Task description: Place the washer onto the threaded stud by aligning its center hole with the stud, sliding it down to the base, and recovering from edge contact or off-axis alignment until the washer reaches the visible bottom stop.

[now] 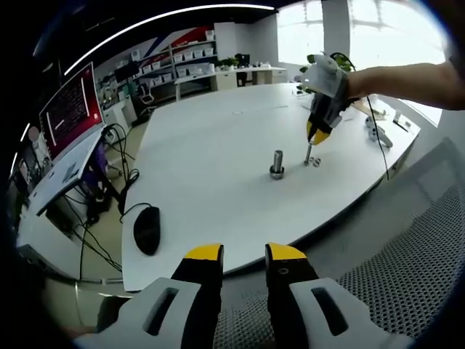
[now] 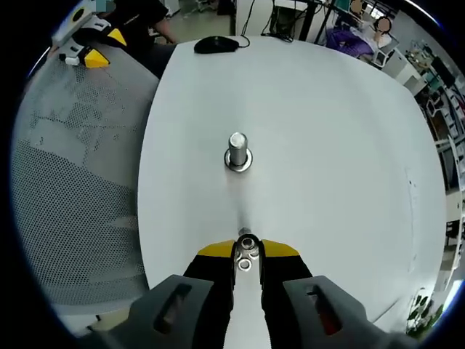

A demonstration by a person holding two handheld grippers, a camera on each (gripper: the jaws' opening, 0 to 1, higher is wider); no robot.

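- Washers [image 2: 247,254] lie flat on the white table [image 2: 327,145], two small rings touching each other, on the near side of the stud as the right gripper view looks, well apart from it.
- Stud [image 2: 237,149] stands upright near the table's middle, with a wider ring at its base.
- Right gripper [image 2: 247,251] has its yellow-tipped jaws lowered to either side of the washers with a gap between them; I cannot tell whether they pinch one.
- In the left gripper view it [image 1: 311,149] reaches down just right of the stud [image 1: 277,162], held by a hand [image 1: 327,76].
- Left gripper [image 1: 243,254] hangs off the table's edge, far from the stud, jaws apart and holding nothing.
- Mouse [image 1: 147,229] lies left of the stud, near the table edge.
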